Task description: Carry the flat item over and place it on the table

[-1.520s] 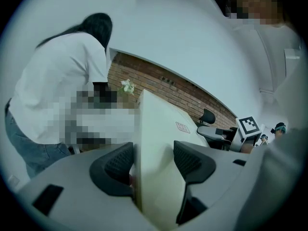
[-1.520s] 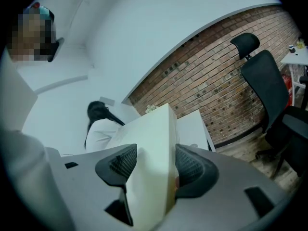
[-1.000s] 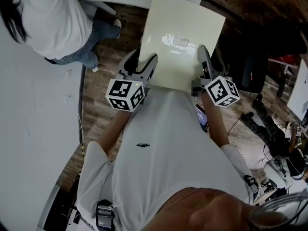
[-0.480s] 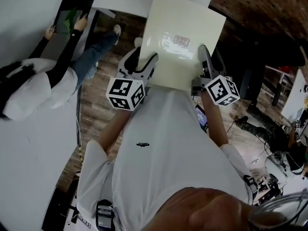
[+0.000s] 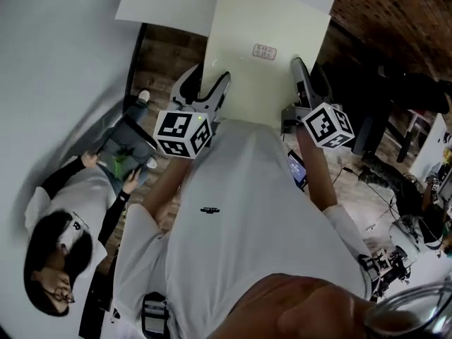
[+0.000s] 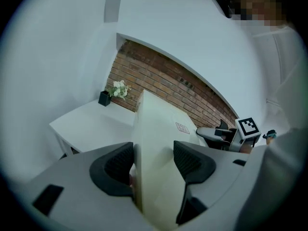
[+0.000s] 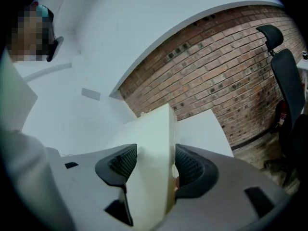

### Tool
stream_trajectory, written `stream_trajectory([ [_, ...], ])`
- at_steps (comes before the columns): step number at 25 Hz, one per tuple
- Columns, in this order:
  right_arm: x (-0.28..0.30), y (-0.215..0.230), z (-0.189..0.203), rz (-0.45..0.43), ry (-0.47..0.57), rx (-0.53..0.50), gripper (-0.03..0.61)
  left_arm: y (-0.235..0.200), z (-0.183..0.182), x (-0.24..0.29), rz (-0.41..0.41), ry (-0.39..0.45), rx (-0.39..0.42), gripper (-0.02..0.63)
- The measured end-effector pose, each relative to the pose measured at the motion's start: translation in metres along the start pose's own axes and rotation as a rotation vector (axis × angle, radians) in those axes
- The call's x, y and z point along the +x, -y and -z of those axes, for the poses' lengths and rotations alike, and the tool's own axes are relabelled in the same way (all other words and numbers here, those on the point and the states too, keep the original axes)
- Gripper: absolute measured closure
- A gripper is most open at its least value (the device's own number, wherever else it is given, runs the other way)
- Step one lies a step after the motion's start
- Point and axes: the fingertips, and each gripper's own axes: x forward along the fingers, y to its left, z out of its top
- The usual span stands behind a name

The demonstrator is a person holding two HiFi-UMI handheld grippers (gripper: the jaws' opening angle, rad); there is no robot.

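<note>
A flat cream board (image 5: 263, 55) with a small label (image 5: 264, 51) is held out in front of the person, level and in the air. My left gripper (image 5: 206, 94) is shut on its left near edge, and my right gripper (image 5: 299, 83) is shut on its right near edge. In the left gripper view the board (image 6: 156, 148) runs between the jaws toward a white table (image 6: 91, 124). In the right gripper view the board (image 7: 151, 162) sits edge-on between the jaws. The white table (image 5: 176, 2) lies just beyond the board's far edge.
A second person (image 5: 78, 210) sits low at the left by the white wall, holding a tablet (image 5: 126, 145). A brick wall (image 7: 226, 76) stands behind the table. A black office chair (image 7: 286, 81) is at the right. A small potted plant (image 6: 114, 91) stands on the table's far corner.
The view has swung: the seated person has slid from upper left to lower left, and the white table now lies closer past the board. Both grippers keep their hold.
</note>
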Motion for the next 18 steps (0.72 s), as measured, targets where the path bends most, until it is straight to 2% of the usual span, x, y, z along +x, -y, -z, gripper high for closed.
stream_trajectory([
  [9,0.123,-0.061,0.006,0.013,-0.013,-0.025,0.305,-0.121,-0.057,0.030,0.015,0.006,-0.032,0.341],
  [18,0.213,-0.083,-0.013,0.004,-0.027,-0.070,0.305,-0.184,-0.103,0.072,0.007,0.033,-0.062,0.342],
])
